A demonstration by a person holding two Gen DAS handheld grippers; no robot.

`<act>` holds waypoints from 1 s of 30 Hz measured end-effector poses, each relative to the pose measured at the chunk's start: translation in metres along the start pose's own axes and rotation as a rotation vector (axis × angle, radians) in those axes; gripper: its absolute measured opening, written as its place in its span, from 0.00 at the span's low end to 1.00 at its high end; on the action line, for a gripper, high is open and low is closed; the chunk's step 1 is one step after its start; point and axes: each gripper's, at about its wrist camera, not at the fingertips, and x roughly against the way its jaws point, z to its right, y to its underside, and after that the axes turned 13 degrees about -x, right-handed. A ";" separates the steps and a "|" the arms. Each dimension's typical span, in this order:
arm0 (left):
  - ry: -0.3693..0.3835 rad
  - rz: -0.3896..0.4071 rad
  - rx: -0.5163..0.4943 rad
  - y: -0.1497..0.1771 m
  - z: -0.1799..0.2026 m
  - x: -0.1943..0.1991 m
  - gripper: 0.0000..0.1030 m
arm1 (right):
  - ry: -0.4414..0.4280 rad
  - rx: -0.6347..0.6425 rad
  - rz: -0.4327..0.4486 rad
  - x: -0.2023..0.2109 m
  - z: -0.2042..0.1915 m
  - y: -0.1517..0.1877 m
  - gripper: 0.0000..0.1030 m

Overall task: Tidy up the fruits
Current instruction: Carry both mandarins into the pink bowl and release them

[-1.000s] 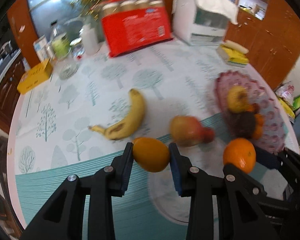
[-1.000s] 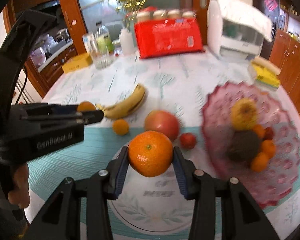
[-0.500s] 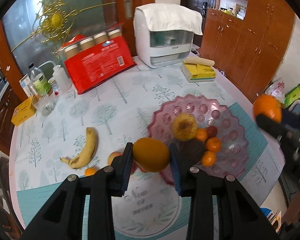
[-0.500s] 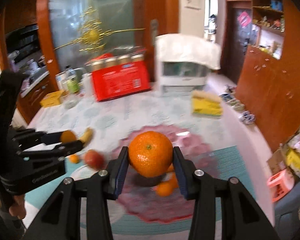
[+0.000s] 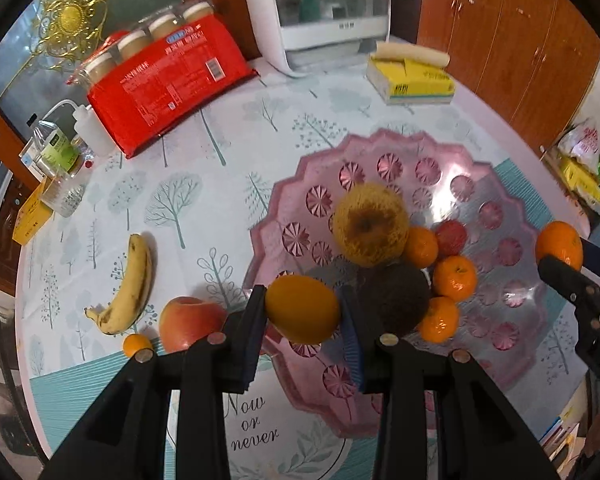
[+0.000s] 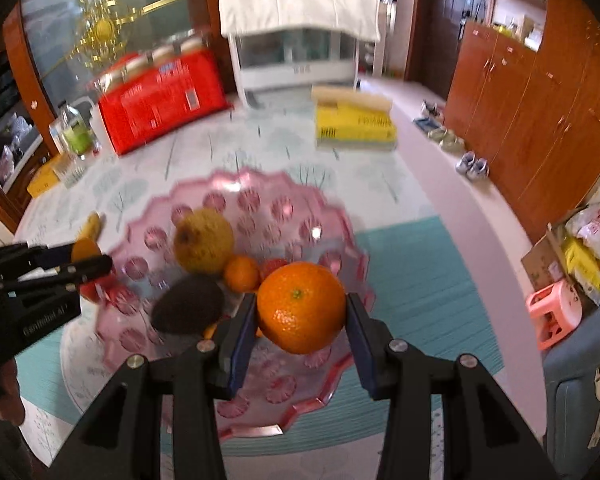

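Note:
My left gripper is shut on a yellow-orange fruit and holds it over the near-left rim of the pink fruit bowl. My right gripper is shut on a big orange above the bowl; it shows at the right edge of the left wrist view. The bowl holds a yellow pear-like fruit, a dark avocado, several small oranges and a red fruit. A banana, an apple and a small orange lie on the table left of the bowl.
A red package, a white appliance, a yellow box, bottles and a glass stand at the table's far side. The table edge runs right of the bowl, with a pink stool on the floor below.
Both grippers have moved closer over the pink bowl, each still holding its fruit. The bowl now looks larger in both views.

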 end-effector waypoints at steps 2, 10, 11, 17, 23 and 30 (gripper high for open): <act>-0.002 -0.018 -0.003 -0.001 0.003 -0.009 0.33 | 0.000 0.007 -0.017 -0.009 0.001 0.002 0.43; 0.009 -0.052 -0.039 -0.007 0.018 -0.035 0.33 | 0.008 0.033 -0.067 -0.040 -0.004 0.000 0.43; 0.011 -0.057 -0.044 -0.007 0.019 -0.038 0.33 | 0.014 0.036 -0.068 -0.043 -0.005 -0.001 0.43; 0.023 -0.082 -0.052 -0.010 0.022 -0.051 0.33 | 0.028 0.041 -0.087 -0.058 -0.006 -0.004 0.43; 0.034 -0.098 -0.060 -0.011 0.022 -0.057 0.33 | 0.011 0.040 -0.114 -0.065 -0.011 -0.005 0.44; 0.004 -0.073 -0.084 -0.012 0.023 -0.048 0.64 | -0.022 0.031 -0.123 -0.063 -0.014 -0.005 0.44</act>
